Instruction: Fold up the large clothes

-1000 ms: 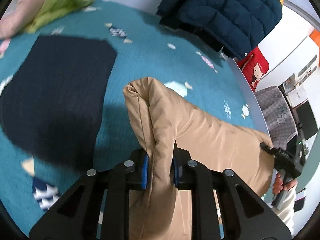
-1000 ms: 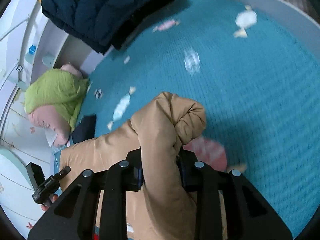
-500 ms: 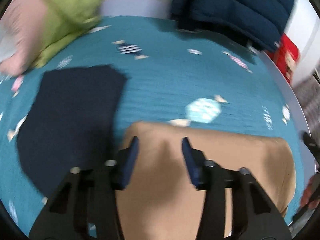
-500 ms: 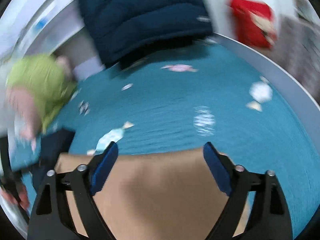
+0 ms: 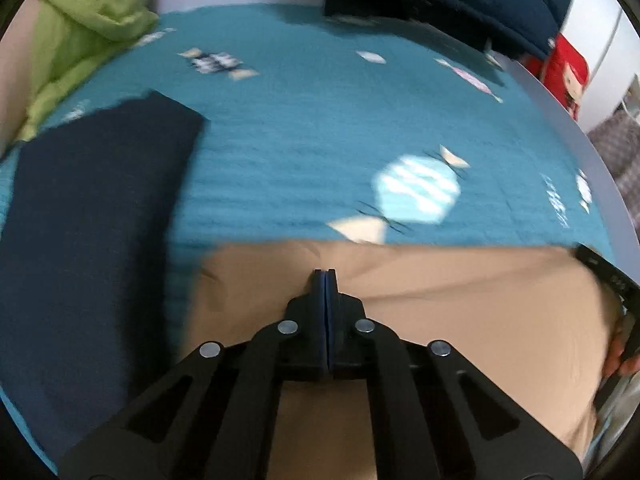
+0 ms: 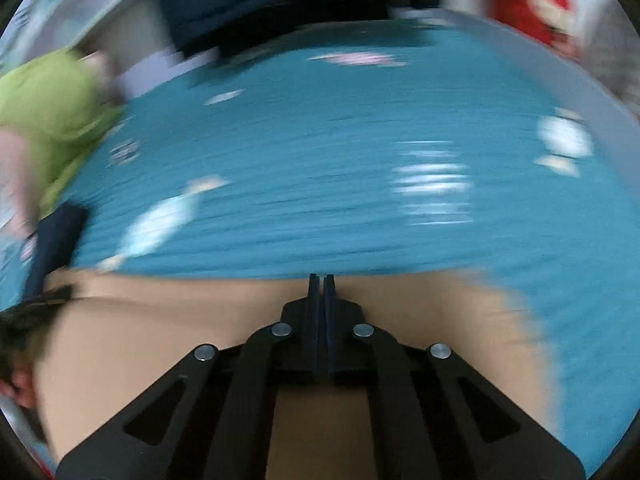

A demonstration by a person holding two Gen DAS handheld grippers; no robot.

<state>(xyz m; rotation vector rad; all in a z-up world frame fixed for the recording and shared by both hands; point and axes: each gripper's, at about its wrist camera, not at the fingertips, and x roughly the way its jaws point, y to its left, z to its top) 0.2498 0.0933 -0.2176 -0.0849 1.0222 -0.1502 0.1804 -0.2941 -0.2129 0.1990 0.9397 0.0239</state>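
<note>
Bare bedspread [image 5: 304, 140] ahead; navy garment [image 5: 80, 216] left.

Bed, teal candy-print cover [image 5: 304, 128] — tan garment [image 5: 460, 320] flat, dark navy cloth [image 5: 80, 220] beside — possibly folded.

bed: teal candy-print cover [image 5: 312, 128] | pillow: green [image 5: 80, 8] | wall: white [image 5: 600, 52]
</note>
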